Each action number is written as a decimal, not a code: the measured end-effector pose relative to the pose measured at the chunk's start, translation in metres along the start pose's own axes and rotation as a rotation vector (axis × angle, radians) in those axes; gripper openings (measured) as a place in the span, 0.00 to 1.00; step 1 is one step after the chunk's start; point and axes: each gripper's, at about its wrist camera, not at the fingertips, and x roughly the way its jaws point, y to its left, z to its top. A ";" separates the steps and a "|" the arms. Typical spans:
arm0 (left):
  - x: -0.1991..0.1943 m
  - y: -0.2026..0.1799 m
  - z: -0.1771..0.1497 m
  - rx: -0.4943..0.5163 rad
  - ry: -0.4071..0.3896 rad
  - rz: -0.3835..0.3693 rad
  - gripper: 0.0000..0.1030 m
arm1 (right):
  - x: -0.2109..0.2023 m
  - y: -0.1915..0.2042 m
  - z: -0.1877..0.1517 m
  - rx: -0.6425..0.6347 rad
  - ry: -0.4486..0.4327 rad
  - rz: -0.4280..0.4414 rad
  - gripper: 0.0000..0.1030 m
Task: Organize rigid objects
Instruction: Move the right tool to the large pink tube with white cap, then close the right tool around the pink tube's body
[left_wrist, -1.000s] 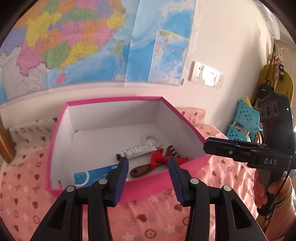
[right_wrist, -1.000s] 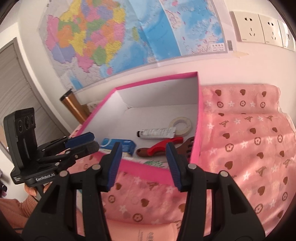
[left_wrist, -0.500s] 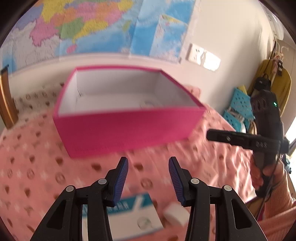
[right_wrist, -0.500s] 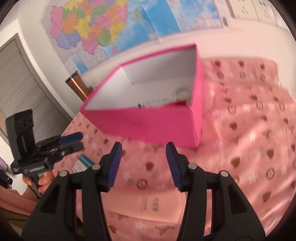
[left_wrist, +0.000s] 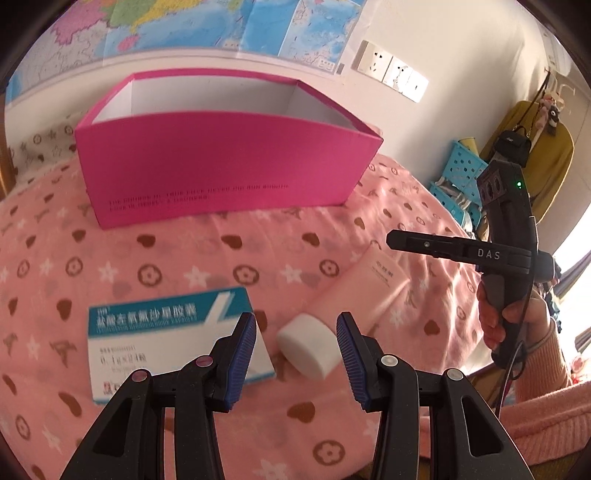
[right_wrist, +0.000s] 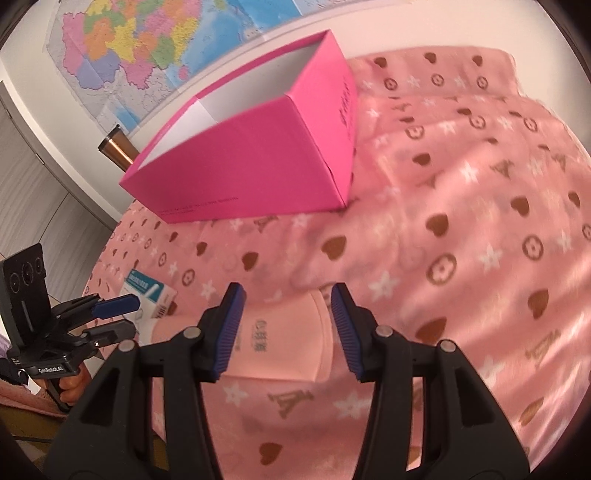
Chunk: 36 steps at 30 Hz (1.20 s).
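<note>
A pink open box (left_wrist: 221, 166) stands on the pink patterned cloth (left_wrist: 184, 266); it also shows in the right wrist view (right_wrist: 258, 158), its inside hidden. A pink tube (left_wrist: 365, 291) with a white cap (left_wrist: 308, 349) lies near me. My left gripper (left_wrist: 295, 343) is open and empty, just above the cap. A blue-and-white medicine box (left_wrist: 162, 332) lies left of the cap. My right gripper (right_wrist: 286, 325) is open and empty, over the tube's flat end (right_wrist: 284, 339). The medicine box (right_wrist: 147, 291) and the left gripper (right_wrist: 110, 317) show at the left there.
A wall with a map (left_wrist: 221, 26) and sockets (left_wrist: 391, 74) stands behind the box. Blue baskets (left_wrist: 461, 177) and hanging clothes (left_wrist: 535, 162) are at the right. A copper-coloured post (right_wrist: 116, 151) stands beside the box's far left corner.
Both grippers have pulled back from over the box and dropped low toward the cloth. The box's contents are out of sight now; the tube and medicine box have come into view.
</note>
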 end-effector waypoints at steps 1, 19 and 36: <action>0.000 -0.002 -0.001 0.002 0.004 -0.003 0.44 | 0.000 -0.001 -0.002 0.004 0.002 -0.001 0.50; 0.010 -0.015 -0.010 0.018 0.071 -0.047 0.40 | 0.004 -0.002 -0.018 0.005 0.023 0.017 0.50; 0.022 -0.010 0.009 0.011 0.051 -0.003 0.40 | -0.002 -0.009 -0.015 0.062 -0.002 0.055 0.52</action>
